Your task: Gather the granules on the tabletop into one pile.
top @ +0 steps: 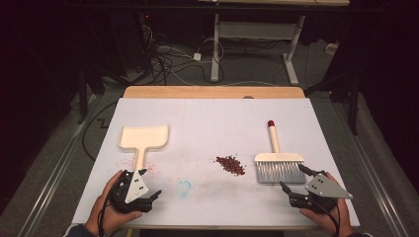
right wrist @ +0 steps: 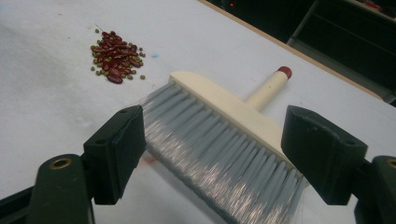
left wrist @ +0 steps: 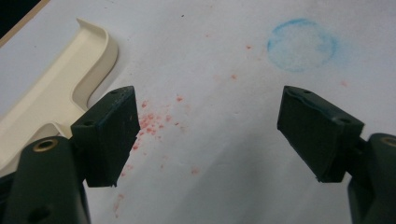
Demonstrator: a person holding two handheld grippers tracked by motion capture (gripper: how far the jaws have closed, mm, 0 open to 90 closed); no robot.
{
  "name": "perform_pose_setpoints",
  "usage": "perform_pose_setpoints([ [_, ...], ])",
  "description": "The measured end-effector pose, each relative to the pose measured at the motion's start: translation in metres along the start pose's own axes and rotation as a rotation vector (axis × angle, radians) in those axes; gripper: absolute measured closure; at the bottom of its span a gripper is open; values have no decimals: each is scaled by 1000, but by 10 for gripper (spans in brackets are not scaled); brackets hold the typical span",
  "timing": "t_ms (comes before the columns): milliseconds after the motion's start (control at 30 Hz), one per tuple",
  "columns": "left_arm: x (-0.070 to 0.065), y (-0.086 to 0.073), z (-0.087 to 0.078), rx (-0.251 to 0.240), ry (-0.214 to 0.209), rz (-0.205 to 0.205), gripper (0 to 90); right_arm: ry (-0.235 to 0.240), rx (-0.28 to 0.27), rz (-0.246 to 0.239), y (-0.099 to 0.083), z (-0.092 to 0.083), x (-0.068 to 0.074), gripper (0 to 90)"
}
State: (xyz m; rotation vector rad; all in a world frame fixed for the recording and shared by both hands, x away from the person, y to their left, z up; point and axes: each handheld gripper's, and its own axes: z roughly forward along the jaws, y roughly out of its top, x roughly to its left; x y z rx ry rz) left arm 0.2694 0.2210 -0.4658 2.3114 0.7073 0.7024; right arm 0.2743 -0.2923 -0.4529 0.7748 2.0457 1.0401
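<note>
A cream dustpan lies flat at the left of the white table, handle toward me; its edge runs along the left in the left gripper view. My left gripper stands open just below the handle's end, with nothing between its jaws. A small heap of red and green beans lies mid-table. To its right rests a hand brush with grey bristles and a cream handle tipped red. My right gripper is open, right in front of the bristles.
The white sheet covers the table, with a wooden strip along the far edge. A faint blue ring and pinkish red stains mark the sheet near the left gripper. Beyond the table are cables and a desk frame.
</note>
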Motion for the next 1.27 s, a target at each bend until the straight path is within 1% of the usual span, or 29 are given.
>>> perform_pose_setpoints([
  [67, 1, 0, 1, -3, -3, -4, 200, -1, 2, -10, 0, 0, 1, 224],
  [300, 0, 1, 2, 3, 0, 1, 200, 5, -5, 0, 0, 0, 1, 222],
  [500, 0, 2, 2, 3, -2, 3, 200, -6, -13, 3, 1, -2, 1, 222],
  [567, 0, 1, 1, 2, -2, 1, 200, -2, -15, 8, 1, -2, 1, 222],
  [600, 1, 1, 1, 2, -2, 0, 200, -3, -13, 1, 2, -1, 1, 222],
  [667, 1, 1, 1, 1, -1, -2, 200, -3, -5, 4, 2, -1, 2, 222],
  [900, 2, 2, 2, 3, 2, -7, 200, 0, -14, -2, 3, -1, 2, 222],
  [1133, 5, 3, 4, -3, 3, -22, 200, 0, -7, -3, 3, 1, 1, 217],
  [1267, 9, 1, 5, -2, 2, -42, 200, -4, -7, 4, 5, 6, -1, 217],
])
